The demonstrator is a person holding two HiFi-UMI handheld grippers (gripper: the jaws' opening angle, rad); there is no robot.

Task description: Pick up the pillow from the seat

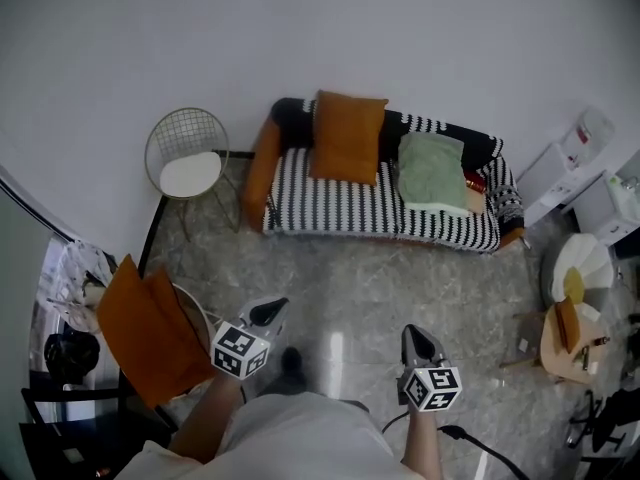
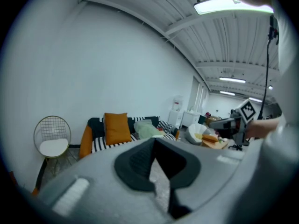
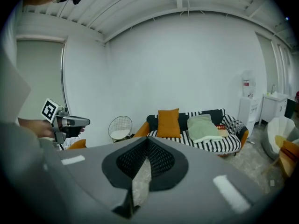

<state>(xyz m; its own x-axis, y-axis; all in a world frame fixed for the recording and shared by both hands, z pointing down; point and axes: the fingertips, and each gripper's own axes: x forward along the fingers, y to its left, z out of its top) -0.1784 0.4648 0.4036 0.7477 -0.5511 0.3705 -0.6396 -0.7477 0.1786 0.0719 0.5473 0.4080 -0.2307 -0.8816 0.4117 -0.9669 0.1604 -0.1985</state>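
Closest to the head camera, at the bottom of the frame, the left gripper point(image 1: 266, 312) and right gripper point(image 1: 420, 340) hung over bare floor point(image 1: 340, 288). Each had its jaws pressed together with nothing between them. The orange pillow point(image 1: 347, 136) leaned upright against the backrest of the striped sofa point(image 1: 340, 206) in the upper middle of the frame, well apart from both grippers. A green cushion point(image 1: 432, 171) lay to its right. More orange cushions point(image 1: 145, 333) sat at lower left, just beside the left gripper, so which pillow was meant could not be settled. If the sofa's, the approach probably came first. The jaws should part before arrival, and one should bite deep into an upper corner, since soft stuffing slips from a shallow pinch. Then lift it straight up and forward, clear of the backrest.
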